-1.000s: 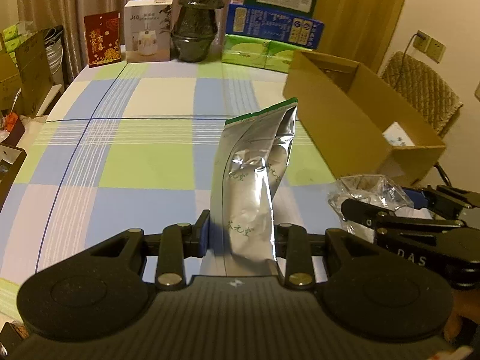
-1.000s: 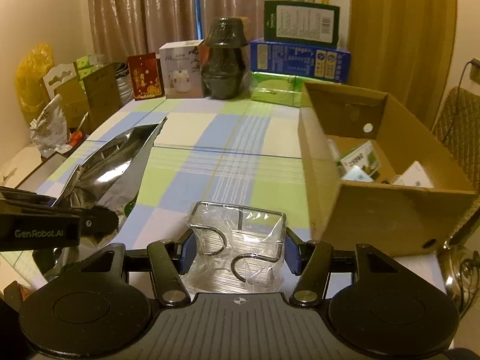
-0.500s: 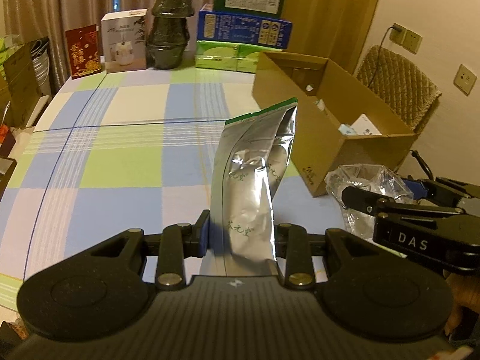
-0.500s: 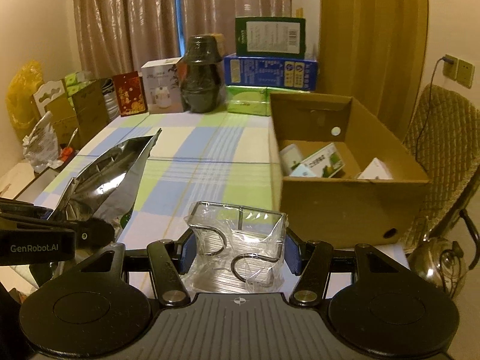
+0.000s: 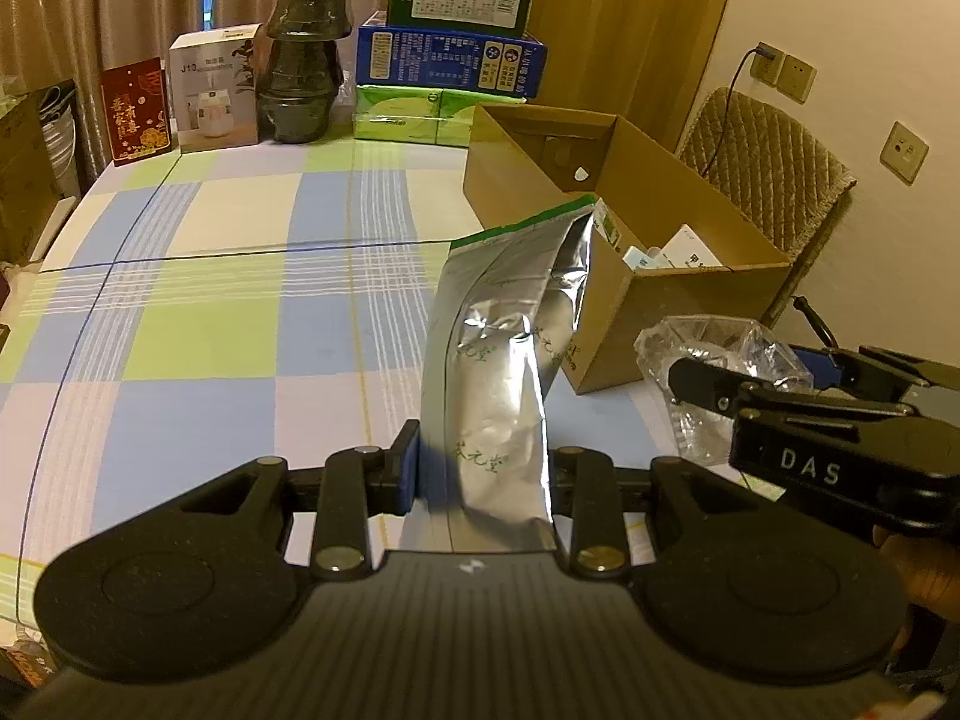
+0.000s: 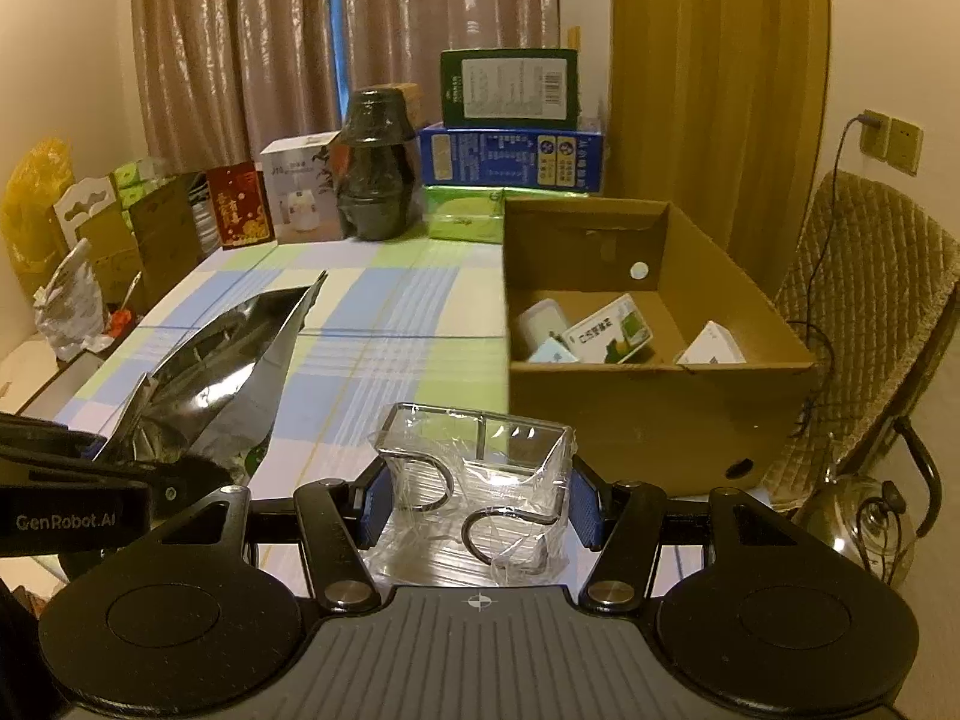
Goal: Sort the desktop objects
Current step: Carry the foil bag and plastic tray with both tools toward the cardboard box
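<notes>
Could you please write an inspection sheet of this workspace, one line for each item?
Surface: table under a checked cloth, mostly bare in the middle.
Job's things: silver foil pouch and wrapped clear holder with metal hooks, both held in the air; open cardboard box at the table's right edge holds several small packs.
Clutter: boxes, red card and dark stacked pots along the far edge.
Grippers: left gripper shut on the pouch; right gripper shut on the holder.
Cables: one runs from the wall socket down behind the chair.
Surroundings: curtains, kettle low beside the chair.
</notes>
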Demonstrator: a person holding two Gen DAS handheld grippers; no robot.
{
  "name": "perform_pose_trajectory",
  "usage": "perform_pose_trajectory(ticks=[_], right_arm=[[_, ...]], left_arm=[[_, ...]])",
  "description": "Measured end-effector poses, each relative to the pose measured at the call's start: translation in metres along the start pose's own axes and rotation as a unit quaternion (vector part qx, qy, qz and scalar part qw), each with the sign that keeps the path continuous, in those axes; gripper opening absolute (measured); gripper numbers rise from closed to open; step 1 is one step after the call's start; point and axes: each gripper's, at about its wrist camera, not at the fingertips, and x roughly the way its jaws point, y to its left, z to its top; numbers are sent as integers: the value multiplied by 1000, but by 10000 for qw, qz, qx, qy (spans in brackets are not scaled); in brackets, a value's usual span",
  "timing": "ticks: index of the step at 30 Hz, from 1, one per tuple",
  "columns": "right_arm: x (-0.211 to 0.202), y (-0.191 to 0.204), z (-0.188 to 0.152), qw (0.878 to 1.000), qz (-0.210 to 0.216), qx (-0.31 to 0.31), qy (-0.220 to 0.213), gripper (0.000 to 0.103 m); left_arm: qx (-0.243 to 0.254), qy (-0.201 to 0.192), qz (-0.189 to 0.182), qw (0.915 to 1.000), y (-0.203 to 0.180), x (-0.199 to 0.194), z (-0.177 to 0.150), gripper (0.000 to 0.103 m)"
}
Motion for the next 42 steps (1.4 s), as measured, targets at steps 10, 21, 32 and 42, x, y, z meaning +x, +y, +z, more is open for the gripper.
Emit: perform_pose_trajectory(ticks=[10,21,32,42], right_arm=[[-7,-23,0,9997,-171,196,-38,55],[-16,-59,7,9979,-496,383,-171,55],[-19,-91,17,9963,-680,444,-294,55],[-10,-113,32,9957,-738,419,-369,55]], left_arm=[[18,23,-88,10000,-12,1,2,27],[116,48,-358,9993,-38,10,14,27],[314,31,-576,9978,-72,22,35,27],[385,-70,-683,9969,-98,33,60,27]])
